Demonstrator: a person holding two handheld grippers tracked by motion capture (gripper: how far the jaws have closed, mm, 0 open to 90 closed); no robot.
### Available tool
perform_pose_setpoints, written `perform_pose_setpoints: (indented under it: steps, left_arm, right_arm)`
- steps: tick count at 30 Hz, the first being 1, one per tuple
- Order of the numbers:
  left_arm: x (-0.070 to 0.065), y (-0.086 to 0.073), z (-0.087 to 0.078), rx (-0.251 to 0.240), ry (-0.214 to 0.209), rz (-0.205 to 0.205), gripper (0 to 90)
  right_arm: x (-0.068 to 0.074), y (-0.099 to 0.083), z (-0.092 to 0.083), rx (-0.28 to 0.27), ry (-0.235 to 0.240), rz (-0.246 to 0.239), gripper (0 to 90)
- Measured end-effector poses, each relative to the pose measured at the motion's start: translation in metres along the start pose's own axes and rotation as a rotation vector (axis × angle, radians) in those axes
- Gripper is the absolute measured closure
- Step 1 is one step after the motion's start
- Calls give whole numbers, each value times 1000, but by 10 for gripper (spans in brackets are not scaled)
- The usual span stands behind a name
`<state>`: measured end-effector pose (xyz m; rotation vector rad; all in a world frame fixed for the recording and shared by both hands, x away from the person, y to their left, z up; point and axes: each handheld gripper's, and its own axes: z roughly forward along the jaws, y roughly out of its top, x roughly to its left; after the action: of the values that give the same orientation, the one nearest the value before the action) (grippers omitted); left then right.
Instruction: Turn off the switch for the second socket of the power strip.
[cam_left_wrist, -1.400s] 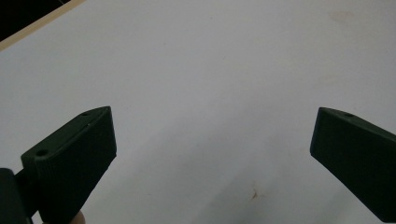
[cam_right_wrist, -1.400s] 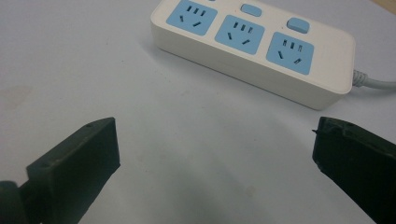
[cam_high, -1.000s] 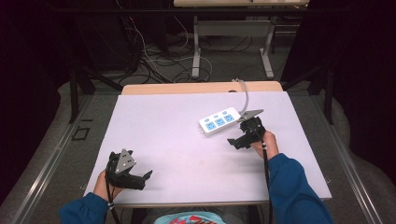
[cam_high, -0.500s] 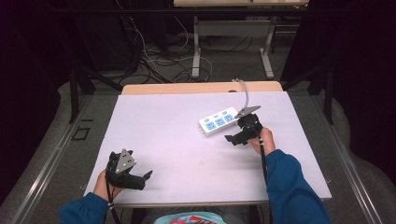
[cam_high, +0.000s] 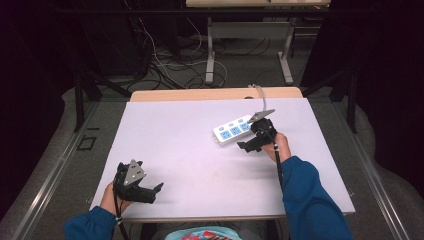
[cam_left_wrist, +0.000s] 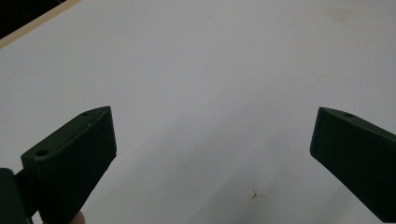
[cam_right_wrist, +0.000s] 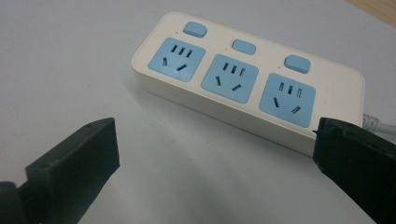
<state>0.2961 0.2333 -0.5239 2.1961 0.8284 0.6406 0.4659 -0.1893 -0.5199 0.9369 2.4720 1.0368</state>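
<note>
A white power strip (cam_high: 232, 131) with three blue sockets and three blue switches lies flat on the white table, right of centre; its grey cable runs off toward the far edge. My right gripper (cam_high: 248, 146) hovers just on the near side of the power strip (cam_right_wrist: 247, 84), open, jaws wide apart with nothing between them, one jaw close to the strip's cable end. My left gripper (cam_high: 154, 192) rests near the table's front left corner, open and empty, and its own view (cam_left_wrist: 212, 154) faces bare tabletop.
The white table top (cam_high: 175, 145) lies over a wooden board (cam_high: 200, 94) showing at the far edge. Beyond the table, cables (cam_high: 165, 65) and metal desk legs (cam_high: 210, 55) stand on the dark floor.
My right gripper has moved a little forward and left along the near side of the power strip. The left gripper has stayed in place.
</note>
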Motion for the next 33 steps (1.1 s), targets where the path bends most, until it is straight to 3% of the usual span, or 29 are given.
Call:
perform_pose_setpoints:
  steps: [1, 7, 19, 23, 24, 27, 28, 33]
  left_arm:
    - [0, 0, 0, -1, 1, 1, 3]
    - [0, 0, 0, 0, -2, -2, 3]
    - [0, 0, 0, 0, 0, 1, 3]
    - [0, 0, 1, -1, -2, -1, 3]
    - [0, 0, 0, 0, -1, -1, 3]
    - [0, 0, 0, -1, -2, -1, 3]
    - [0, 0, 0, -1, -1, -1, 3]
    - [1, 0, 0, -2, 3, -1, 2]
  right_arm:
    - [0, 2, 0, 29, 7, -13, 0]
    - [1, 8, 2, 23, 19, -12, 0]
    - [-6, 15, 5, -22, 2, 2, 0]
    - [-10, 18, 5, -3, 12, 18, 0]
    - [-11, 18, 6, -29, 10, 21, 0]
    - [-14, 20, 9, -39, 1, 23, 0]
    - [-14, 22, 8, -10, 5, 26, 0]
    - [-15, 26, 15, -42, 7, 29, 0]
